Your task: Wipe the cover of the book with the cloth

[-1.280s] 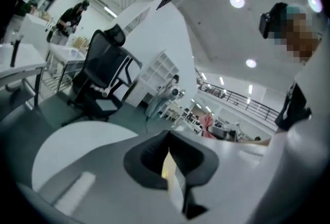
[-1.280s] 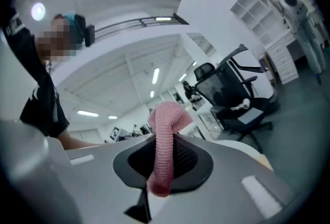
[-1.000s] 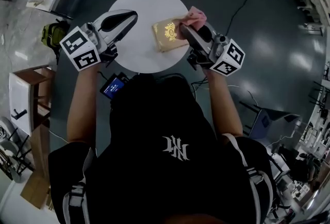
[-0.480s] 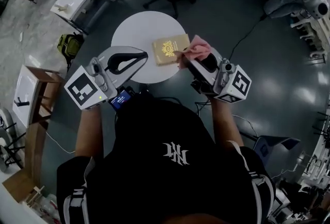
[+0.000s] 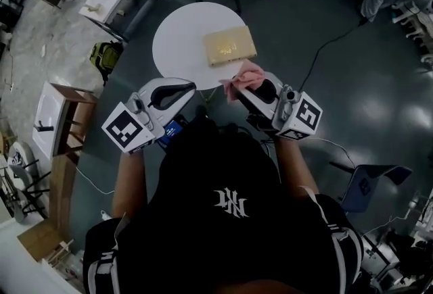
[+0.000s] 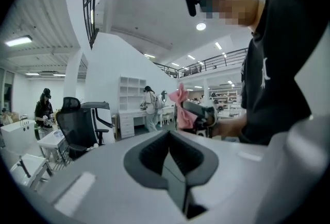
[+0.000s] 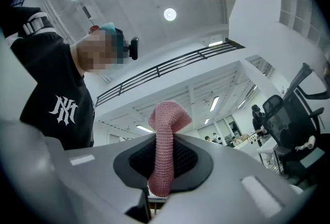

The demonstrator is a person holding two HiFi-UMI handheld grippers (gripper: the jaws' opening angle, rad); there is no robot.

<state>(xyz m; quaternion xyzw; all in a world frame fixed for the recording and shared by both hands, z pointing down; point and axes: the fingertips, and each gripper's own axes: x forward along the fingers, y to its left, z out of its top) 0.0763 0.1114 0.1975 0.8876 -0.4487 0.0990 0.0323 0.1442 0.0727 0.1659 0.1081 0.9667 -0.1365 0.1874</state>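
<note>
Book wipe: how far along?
Done: cloth clamped in right gripper, which held it against the book a second ago. Now: cloth pulled back clear of the book; left gripper shut, empty. Left: perhaps another pass, perhaps nothing.

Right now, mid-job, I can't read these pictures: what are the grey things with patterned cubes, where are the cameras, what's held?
A person holds a two-jaw gripper in each hand; the cubes belong to them. The top-down picture comes from a camera on the person's head; the other two from cameras riding on each gripper, looking along its jaws. A gold-covered book lies on the round white table, neither gripper touching it. The right gripper is shut on a pink cloth, near the table's edge. The left gripper is shut and empty.
</note>
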